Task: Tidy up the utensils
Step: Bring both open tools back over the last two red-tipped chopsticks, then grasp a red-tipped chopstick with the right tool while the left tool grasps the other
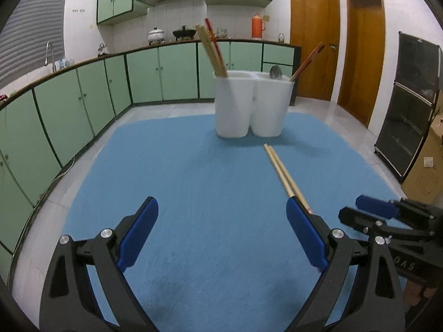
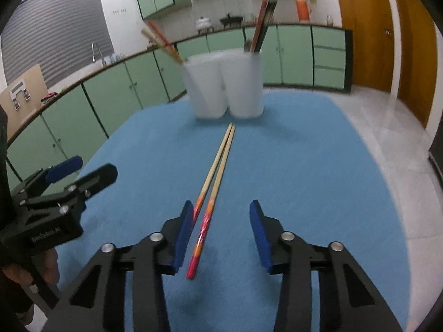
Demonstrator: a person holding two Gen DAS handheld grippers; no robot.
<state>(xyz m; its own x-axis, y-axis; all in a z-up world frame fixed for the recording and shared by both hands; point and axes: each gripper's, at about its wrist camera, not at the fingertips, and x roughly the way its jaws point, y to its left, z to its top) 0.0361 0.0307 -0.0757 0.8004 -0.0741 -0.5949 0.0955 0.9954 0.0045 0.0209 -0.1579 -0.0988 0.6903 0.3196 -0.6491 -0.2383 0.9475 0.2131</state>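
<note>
R gripper (image 2: 218, 235) fingers apart, chopsticks (image 2: 213, 193) between, unpinched; L gripper (image 1: 221, 232) wide, empty.

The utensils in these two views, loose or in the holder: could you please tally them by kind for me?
Chopsticks lying loose on the blue mat: 2
Chopsticks in the holder's left cup: 2 pairs, one pale, one red; blur hides an exact count
Dark chopsticks in its right cup: 1 pair
Spoons in the right cup: 1
Total: 4 chopstick pairs, 1 spoon

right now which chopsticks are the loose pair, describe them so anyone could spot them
On the blue mat, in front of the white twin holder, one pair of chopsticks lies flat between the right gripper's open jaws. Unlike those standing in the holder, it has pale shafts with red ends.
</note>
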